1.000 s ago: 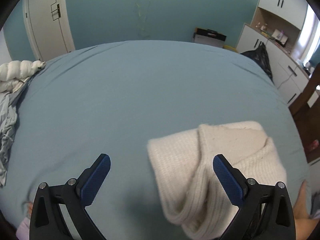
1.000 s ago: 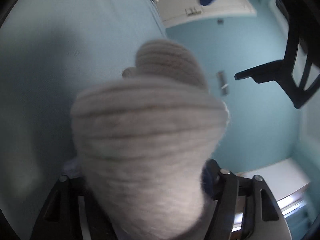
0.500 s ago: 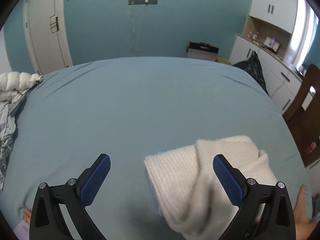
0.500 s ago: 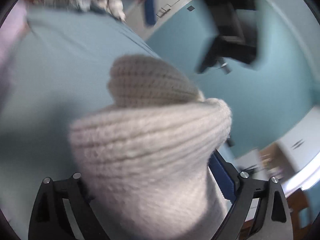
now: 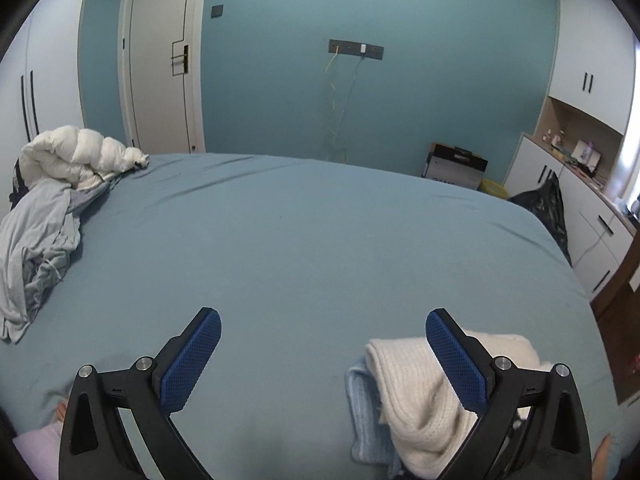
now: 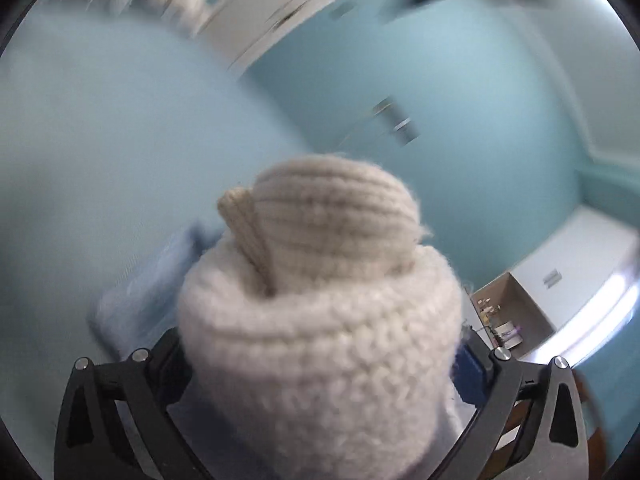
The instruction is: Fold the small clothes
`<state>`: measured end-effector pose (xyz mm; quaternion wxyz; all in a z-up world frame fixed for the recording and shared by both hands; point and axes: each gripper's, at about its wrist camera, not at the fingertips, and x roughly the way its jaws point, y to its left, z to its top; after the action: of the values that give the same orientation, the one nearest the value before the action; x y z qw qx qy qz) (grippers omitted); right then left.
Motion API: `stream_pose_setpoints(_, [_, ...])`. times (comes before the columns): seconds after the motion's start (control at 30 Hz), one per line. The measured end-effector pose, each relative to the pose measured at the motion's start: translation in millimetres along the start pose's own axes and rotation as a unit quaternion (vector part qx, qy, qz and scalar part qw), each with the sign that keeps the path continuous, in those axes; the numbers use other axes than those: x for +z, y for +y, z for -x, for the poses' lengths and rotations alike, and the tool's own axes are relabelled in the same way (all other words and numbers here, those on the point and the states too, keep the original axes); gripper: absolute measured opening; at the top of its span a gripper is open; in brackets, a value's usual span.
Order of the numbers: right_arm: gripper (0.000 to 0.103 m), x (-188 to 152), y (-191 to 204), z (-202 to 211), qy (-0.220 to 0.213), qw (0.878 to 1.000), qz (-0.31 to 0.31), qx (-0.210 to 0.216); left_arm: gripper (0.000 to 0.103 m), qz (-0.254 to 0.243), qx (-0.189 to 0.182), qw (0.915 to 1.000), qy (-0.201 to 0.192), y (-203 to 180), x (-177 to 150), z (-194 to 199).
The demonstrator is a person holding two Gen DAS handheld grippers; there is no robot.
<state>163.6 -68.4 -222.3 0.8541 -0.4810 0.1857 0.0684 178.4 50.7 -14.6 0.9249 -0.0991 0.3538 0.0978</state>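
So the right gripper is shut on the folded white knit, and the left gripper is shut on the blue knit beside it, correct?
Not quite. The left wrist view shows the left gripper open and empty. The right gripper does grip the white knit, with the blue knit beside it.

So the room's pretty much all teal. Blue bed sheet (image 5: 312,240) fills most of the left wrist view. Far left there's a puffy white duvet (image 5: 76,148) bunched up, with a rumpled pale grey garment (image 5: 36,248) spilling down just beside it. White door (image 5: 160,60) on the far wall, and a wall socket strip (image 5: 356,48) with 2 thin cables (image 5: 340,100) dangling. Cardboard box (image 5: 456,166) on the floor far right, black bag (image 5: 544,208) near the white cabinets (image 5: 584,80).
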Motion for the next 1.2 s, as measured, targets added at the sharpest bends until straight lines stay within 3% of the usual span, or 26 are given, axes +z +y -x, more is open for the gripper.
stream_pose_setpoints(0.13, [0.101, 12.2, 19.2, 23.4, -0.044, 0.998, 0.014, -0.053, 0.103, 0.022, -0.013, 0.9997, -0.001, 16.4, 4.2, 4.5])
stream_pose_setpoints(0.27, [0.102, 30.0, 32.9, 75.0, -0.174, 0.976, 0.032, -0.129, 0.103, 0.05, -0.012, 0.9987, -0.004, 37.5, 8.3, 11.3])
stream_pose_setpoints(0.3, [0.102, 25.5, 29.4, 88.9, -0.183, 0.976, 0.03, -0.112, 0.103, 0.054, -0.012, 0.9984, -0.005, 40.8, 8.3, 12.9])
stream_pose_setpoints(0.47, [0.102, 4.3, -26.6, 113.0, -0.151, 0.988, -0.032, -0.011, 0.103, 0.03, -0.026, 0.9992, 0.009, 33.2, 0.3, 17.1])
stream_pose_setpoints(0.6, [0.102, -66.6, -86.5, 117.3, -0.132, 0.986, -0.069, 0.074, 0.103, -0.034, -0.052, 0.9977, 0.027, -3.5, -12.2, 15.6])
stream_pose_setpoints(0.67, [0.102, -94.3, -105.1, 117.9, -0.117, 0.986, -0.073, 0.091, 0.103, -0.066, -0.063, 0.9952, 0.035, -26.0, -21.0, 12.2])
stream_pose_setpoints(0.8, [0.102, -155.2, -114.9, 88.0, -0.013, 0.987, -0.131, 0.095, 0.103, -0.109, -0.083, 0.9871, 0.082, -68.5, -41.2, -10.7])
stream_pose_setpoints(0.87, [0.102, -175.3, -117.9, 68.3, 0.035, 0.979, -0.176, 0.095, 0.103, -0.114, -0.093, 0.9838, 0.103, -82.1, -50.1, -24.1])
stream_pose_setpoints(0.9, [0.1, -189.0, -122.2, 67.2, 0.056, 0.973, -0.192, 0.117, 0.103, -0.112, -0.099, 0.9816, 0.119, -86.1, -54.2, -32.6])
stream_pose_setpoints(1.0, [0.085, -188.4, -98.1, 48.1, 0.091, 0.965, -0.179, 0.169, 0.103, -0.081, -0.108, 0.9769, 0.166, -84.1, -63.2, -56.4])
stream_pose_setpoints(1.1, [0.085, -188.3, -85.7, 53.2, 0.1, 0.952, -0.177, 0.229, 0.103, -0.061, -0.115, 0.9761, 0.174, -77.1, -67.8, -63.3])
stream_pose_setpoints(1.2, [0.085, -176.0, -95.4, 48.8, 0.105, 0.948, -0.197, 0.225, 0.103, -0.069, -0.114, 0.9772, 0.165, -76.0, -69.0, -63.0])
